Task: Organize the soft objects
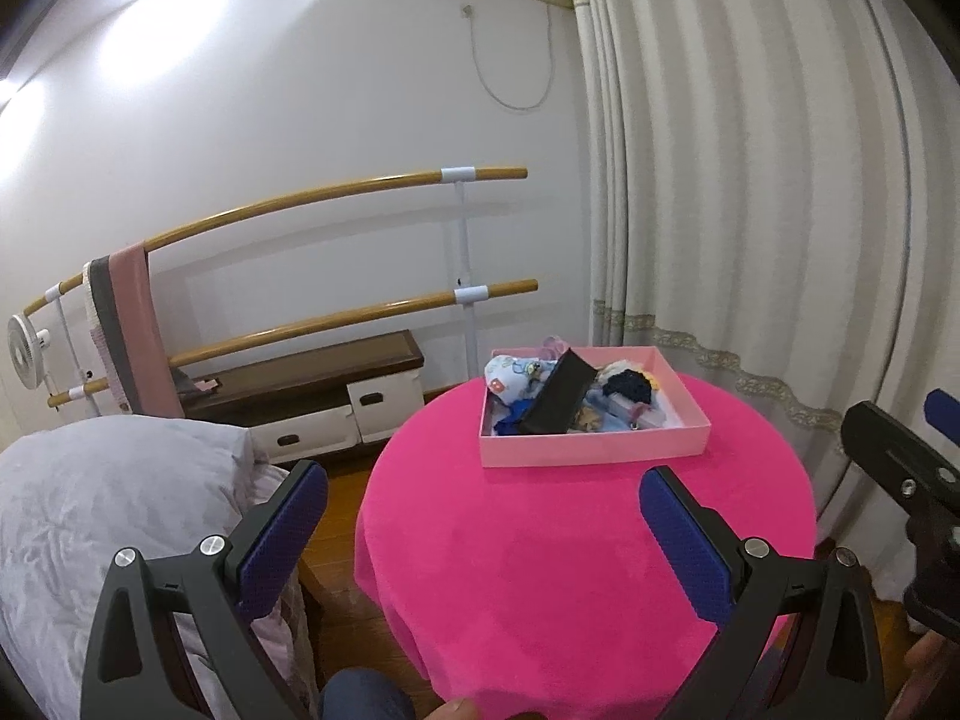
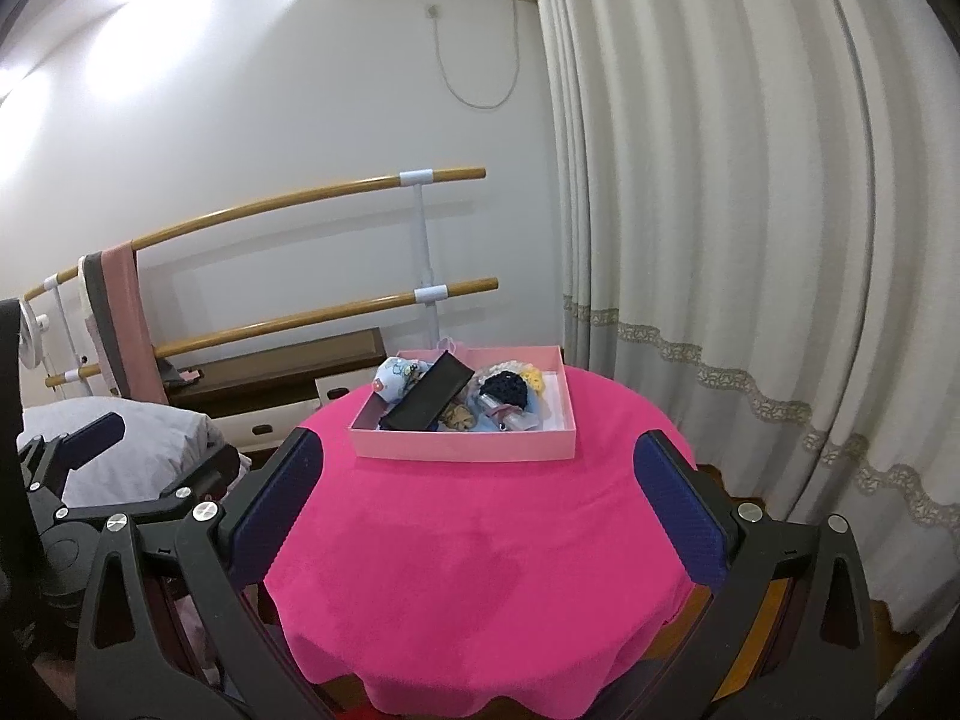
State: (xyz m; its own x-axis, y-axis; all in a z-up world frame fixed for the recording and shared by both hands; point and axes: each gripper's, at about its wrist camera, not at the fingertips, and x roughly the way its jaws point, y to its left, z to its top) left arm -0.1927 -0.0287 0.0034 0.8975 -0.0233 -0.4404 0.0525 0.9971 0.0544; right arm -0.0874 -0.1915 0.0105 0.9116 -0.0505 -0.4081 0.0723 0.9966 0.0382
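A shallow pink box (image 1: 594, 450) (image 2: 462, 447) sits at the far side of a round table. Inside it lies a jumble of soft items: a light-blue printed pouch (image 1: 510, 375) (image 2: 399, 378), a navy crocheted piece (image 1: 627, 387) (image 2: 507, 390) and a bit of yellow knit (image 2: 531, 378). A black oblong case (image 1: 558, 399) (image 2: 429, 399) leans slantwise across them. My left gripper (image 1: 483, 498) hovers open over the table's near left side, holding nothing. My right gripper (image 2: 480, 468) is open too, short of the box and empty. Each shows at the other view's edge: right gripper (image 1: 900, 426), left gripper (image 2: 150, 450).
A bright pink cloth (image 1: 540, 570) covers the table. A bed with a grey pillow (image 1: 108, 498) lies to the left. Behind stand a wooden double barre (image 1: 336, 198) hung with pink and grey bands, and a low drawer cabinet (image 1: 312, 408). Curtains (image 1: 750, 180) hang at right. A person's knee (image 1: 366, 696) shows below.
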